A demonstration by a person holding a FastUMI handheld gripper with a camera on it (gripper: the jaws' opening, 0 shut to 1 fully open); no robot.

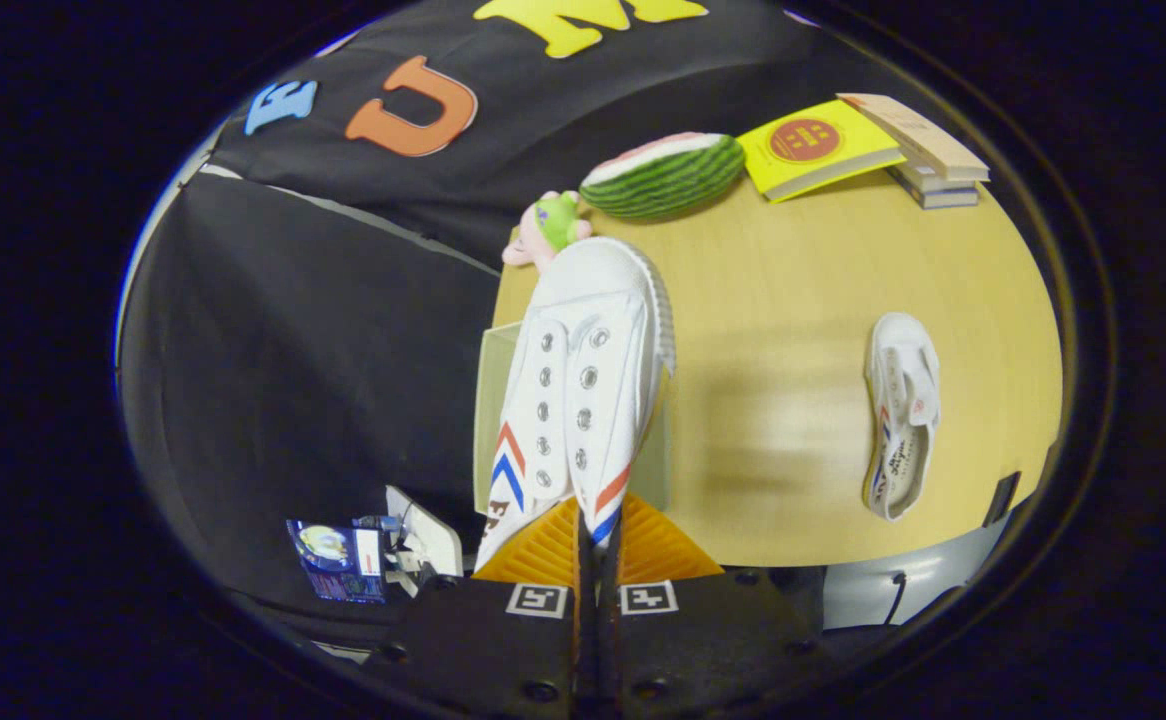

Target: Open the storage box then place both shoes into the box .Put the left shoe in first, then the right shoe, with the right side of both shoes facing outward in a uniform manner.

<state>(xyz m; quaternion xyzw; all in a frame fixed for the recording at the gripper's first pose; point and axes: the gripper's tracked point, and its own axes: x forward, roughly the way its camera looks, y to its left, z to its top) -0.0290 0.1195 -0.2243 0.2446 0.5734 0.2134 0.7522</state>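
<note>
Between the nearly closed fingers of the gripper, a white shoe is pinched by its heel edge, toe pointing away above a clear storage box at the table's near-left corner. Well to its right, the second shoe lies on the tabletop.

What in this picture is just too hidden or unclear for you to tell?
- Translucent storage box, gripper view: mostly hidden behind the held white canvas shoe; whether it is open is unclear.
- Gripper: fingers closed on the shoe's rear edge; the exact grip point is hidden.
- Small pink and green toy: partly covered by the shoe's toe.
- Second white shoe: markings too small.
</note>
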